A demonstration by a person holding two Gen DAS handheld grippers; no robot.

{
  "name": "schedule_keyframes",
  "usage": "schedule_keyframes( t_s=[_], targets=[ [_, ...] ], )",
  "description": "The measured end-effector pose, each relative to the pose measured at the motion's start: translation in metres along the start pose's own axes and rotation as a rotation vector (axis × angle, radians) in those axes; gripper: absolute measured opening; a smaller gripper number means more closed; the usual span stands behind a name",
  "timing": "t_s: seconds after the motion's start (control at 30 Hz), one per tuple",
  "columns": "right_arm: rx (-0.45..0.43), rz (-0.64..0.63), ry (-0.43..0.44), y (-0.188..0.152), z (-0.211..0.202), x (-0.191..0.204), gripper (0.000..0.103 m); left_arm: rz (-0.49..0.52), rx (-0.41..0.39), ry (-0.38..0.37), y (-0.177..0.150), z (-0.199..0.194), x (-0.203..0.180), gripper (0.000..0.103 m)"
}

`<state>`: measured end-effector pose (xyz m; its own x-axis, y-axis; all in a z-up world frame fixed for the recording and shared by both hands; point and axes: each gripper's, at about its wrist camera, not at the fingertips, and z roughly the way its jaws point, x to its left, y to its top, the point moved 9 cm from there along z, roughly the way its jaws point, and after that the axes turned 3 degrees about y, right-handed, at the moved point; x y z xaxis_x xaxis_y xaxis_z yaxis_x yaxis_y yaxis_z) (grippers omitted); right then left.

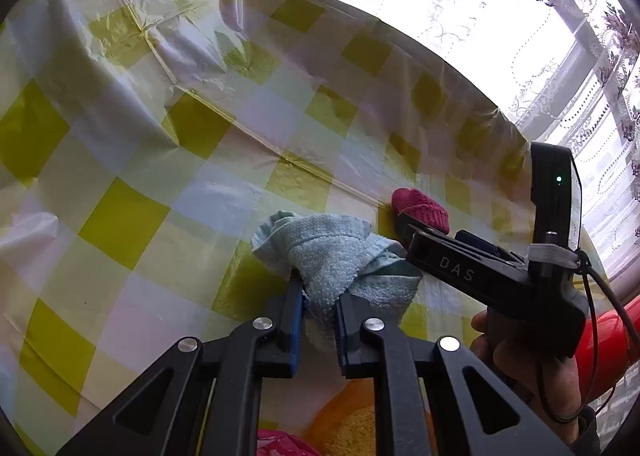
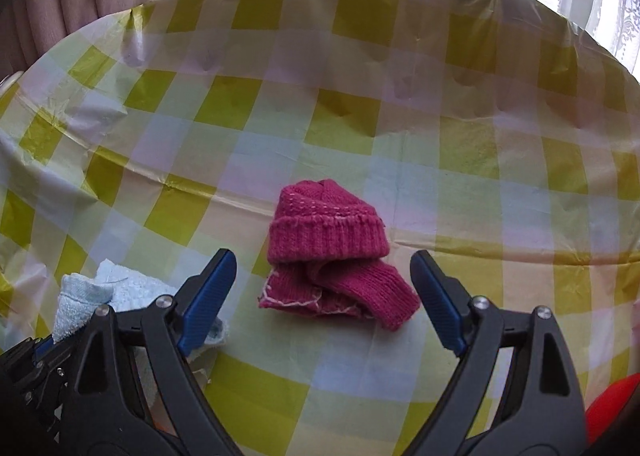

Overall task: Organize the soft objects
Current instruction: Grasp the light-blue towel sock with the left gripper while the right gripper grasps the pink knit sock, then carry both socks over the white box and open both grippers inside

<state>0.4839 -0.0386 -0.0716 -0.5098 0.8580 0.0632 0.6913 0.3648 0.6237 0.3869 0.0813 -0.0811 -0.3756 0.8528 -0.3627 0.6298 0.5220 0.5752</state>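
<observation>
We are clenching our left gripper (image 1: 320, 296) on the pale blue towel (image 1: 332, 252), spreading our right gripper (image 2: 324, 288) wide around the pink knitted piece (image 2: 332, 244), both lying on the checked tablecloth (image 2: 440, 160).

The crinkled yellow-checked plastic tablecloth (image 2: 460, 160) looks glossy. The light-blue terry cloth (image 1: 332, 252) is nubbly; the magenta ribbed knit sock (image 2: 332, 244) is matt wool.

Table covered by a crinkled yellow-and-white checked plastic cloth (image 2: 360, 128); on it lie a crumpled light-blue terry towel (image 1: 336, 252) and a folded pink knitted garment (image 2: 332, 252).
</observation>
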Motion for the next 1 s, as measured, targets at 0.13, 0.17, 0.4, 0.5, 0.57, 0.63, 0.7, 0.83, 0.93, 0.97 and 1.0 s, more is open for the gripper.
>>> schedule_keyframes(
  t_s=[0.13, 0.17, 0.4, 0.5, 0.57, 0.63, 0.7, 0.83, 0.93, 0.97, 1.0],
  targets=[
    [0.027, 0.034, 0.009, -0.005, 0.009, -0.006, 0.055, -0.008, -0.009, -0.011, 0.001, -0.001, 0.0, 0.014],
    [0.019, 0.047, 0.014, -0.006, 0.007, -0.008, 0.051, -0.01, -0.011, -0.013, 0.001, -0.001, 0.0, 0.014],
    [-0.016, 0.037, -0.007, -0.025, -0.027, -0.01, 0.036, -0.002, -0.027, -0.042, 0.001, -0.007, -0.008, 0.013],
    [-0.036, 0.053, -0.022, -0.036, -0.046, -0.015, 0.035, 0.007, -0.041, -0.058, 0.001, -0.012, -0.013, 0.012],
    [-0.046, 0.071, -0.023, -0.042, -0.059, -0.019, 0.035, 0.015, -0.051, -0.071, 0.002, -0.015, -0.017, 0.012],
    [-0.055, 0.093, -0.021, -0.049, -0.074, -0.023, 0.035, 0.021, -0.056, -0.084, 0.001, -0.019, -0.021, 0.012],
    [-0.069, 0.098, -0.028, -0.056, -0.09, -0.025, 0.035, 0.027, -0.06, -0.096, -0.001, -0.022, -0.025, 0.012],
    [-0.093, 0.109, -0.036, -0.075, -0.122, -0.028, 0.035, 0.039, -0.068, -0.117, -0.005, -0.031, -0.035, 0.012],
    [-0.102, 0.123, -0.029, -0.091, -0.143, -0.028, 0.035, 0.052, -0.073, -0.133, -0.009, -0.039, -0.043, 0.012],
    [-0.105, 0.129, -0.028, -0.096, -0.149, -0.028, 0.035, 0.057, -0.073, -0.139, -0.01, -0.043, -0.046, 0.012],
    [-0.106, 0.134, -0.031, -0.102, -0.156, -0.03, 0.035, 0.061, -0.071, -0.145, -0.013, -0.045, -0.049, 0.012]
  ],
)
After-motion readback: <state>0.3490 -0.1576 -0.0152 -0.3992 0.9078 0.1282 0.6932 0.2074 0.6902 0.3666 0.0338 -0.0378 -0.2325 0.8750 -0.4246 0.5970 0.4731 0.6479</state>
